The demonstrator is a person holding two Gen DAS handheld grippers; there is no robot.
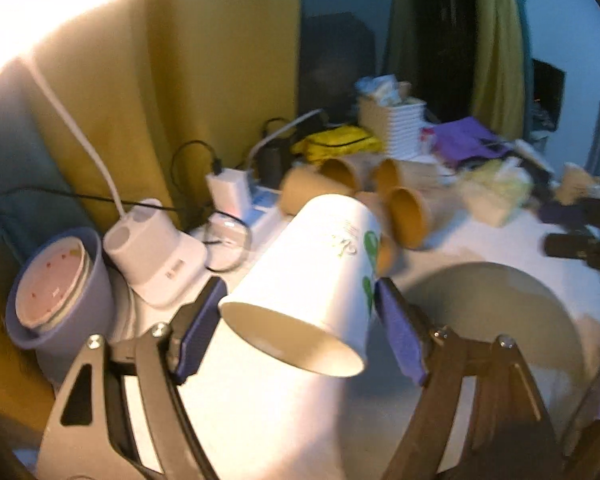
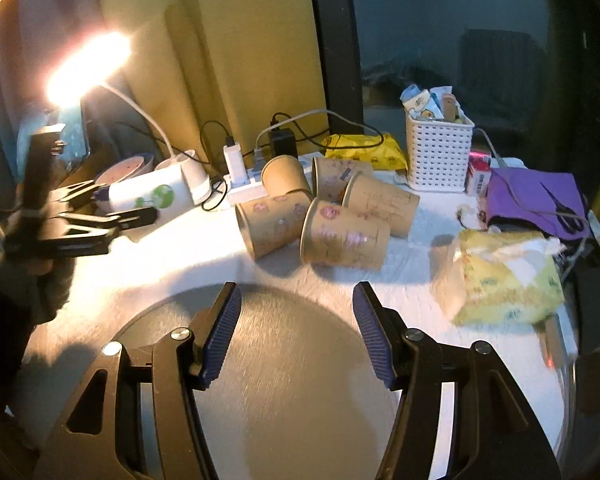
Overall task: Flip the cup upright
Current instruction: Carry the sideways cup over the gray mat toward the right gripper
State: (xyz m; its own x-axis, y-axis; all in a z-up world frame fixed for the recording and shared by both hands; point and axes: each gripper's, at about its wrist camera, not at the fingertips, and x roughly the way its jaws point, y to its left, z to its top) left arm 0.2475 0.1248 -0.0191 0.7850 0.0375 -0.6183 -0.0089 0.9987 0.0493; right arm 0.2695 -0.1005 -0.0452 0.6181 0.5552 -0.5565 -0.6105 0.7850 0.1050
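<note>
The white paper cup [image 1: 306, 280] carries green round marks and a line of pale script on its side, too blurred to read; it sits tilted between the blue pads [image 1: 198, 332] of the left gripper [image 1: 300, 320], its open mouth turned toward the camera and down, its base pointing away and up. The pads stand at either side of the cup near its rim, and the right wrist view shows the same cup [image 2: 148, 196] held off the table in the left gripper [image 2: 140, 216], so the fingers grip it. The right gripper [image 2: 298, 332] hangs over a round grey metal plate [image 2: 292, 400] with its blue-padded fingers spread apart and nothing between them. Just beyond the plate lie 5 brown paper cups [image 2: 344, 236] on their sides in a cluster, touching one another, with faded pink prints that cannot be read. Behind them are a white power strip [image 2: 248, 188] with chargers plugged in, a yellow packet [image 2: 364, 152], and a white plastic basket [image 2: 438, 156] stuffed with small packets. To the right lie a yellow tissue pack [image 2: 508, 276], a purple cloth [image 2: 536, 196] with scissors on it, and a small red and white box [image 2: 478, 174] whose print is too small to make out. At the left stand a white lamp base [image 1: 156, 256] bearing a faint grey logo, unreadable, and a lilac bowl [image 1: 60, 300]; the lit lamp glares above.
</note>
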